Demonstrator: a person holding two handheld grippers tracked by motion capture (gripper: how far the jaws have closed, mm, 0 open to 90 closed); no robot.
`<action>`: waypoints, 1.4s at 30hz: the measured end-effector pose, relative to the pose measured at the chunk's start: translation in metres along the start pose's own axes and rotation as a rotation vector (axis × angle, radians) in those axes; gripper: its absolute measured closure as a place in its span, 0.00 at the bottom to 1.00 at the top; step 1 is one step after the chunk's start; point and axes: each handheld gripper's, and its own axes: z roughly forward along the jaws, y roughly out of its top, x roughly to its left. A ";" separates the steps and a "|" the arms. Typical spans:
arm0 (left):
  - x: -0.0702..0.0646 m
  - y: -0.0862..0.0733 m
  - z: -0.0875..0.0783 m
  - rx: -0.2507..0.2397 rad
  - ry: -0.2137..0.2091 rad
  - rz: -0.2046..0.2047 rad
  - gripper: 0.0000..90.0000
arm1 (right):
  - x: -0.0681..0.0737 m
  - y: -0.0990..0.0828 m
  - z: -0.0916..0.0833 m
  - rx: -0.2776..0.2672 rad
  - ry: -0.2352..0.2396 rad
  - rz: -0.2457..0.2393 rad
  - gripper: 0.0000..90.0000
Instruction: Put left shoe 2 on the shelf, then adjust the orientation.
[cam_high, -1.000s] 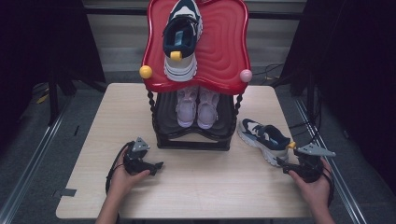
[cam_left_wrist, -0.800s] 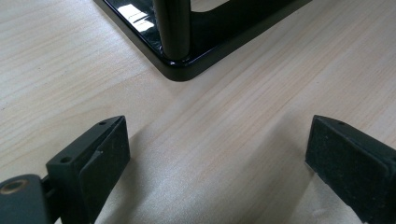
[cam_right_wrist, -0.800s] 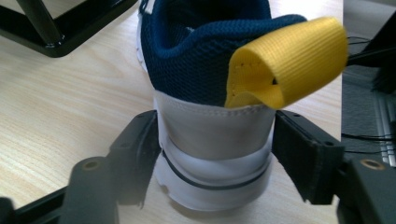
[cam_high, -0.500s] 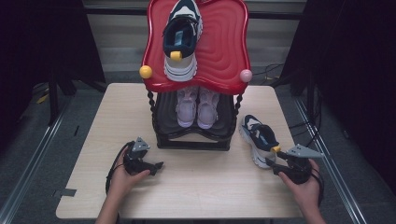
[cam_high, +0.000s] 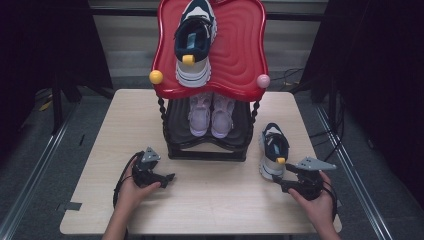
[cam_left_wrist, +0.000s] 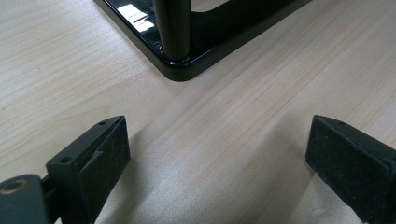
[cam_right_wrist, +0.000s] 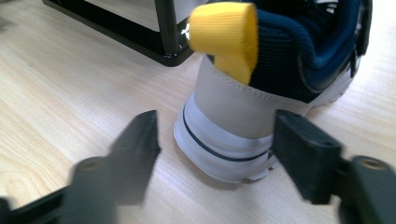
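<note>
A navy and white shoe stands on the table right of the rack, heel toward the person. My right gripper is open just behind that heel. In the right gripper view the grey-white heel with its yellow pull tab sits between the spread jaws of the right gripper, apart from both. The matching shoe lies on the red top shelf. My left gripper rests open on the table, and in its own view the left gripper holds nothing.
A pale pink pair of shoes sits on the black lower shelf. The rack's black base corner lies just ahead of the left jaws. Yellow and pink knobs stick out at the red shelf's front corners.
The right gripper has moved left to the shoe's heel. The shoe on the table has turned from slanted to pointing straight away. The left gripper has not moved.
</note>
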 end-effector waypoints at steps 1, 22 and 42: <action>0.000 0.000 0.000 0.000 0.003 0.002 0.06 | -0.002 0.001 0.000 0.012 0.009 0.005 0.30; 0.000 0.000 0.001 -0.003 -0.001 -0.003 0.06 | -0.018 0.052 -0.015 0.099 0.086 -0.109 0.30; 0.001 0.001 0.002 -0.003 0.000 -0.001 0.05 | -0.005 0.075 0.005 0.182 0.136 -0.298 0.79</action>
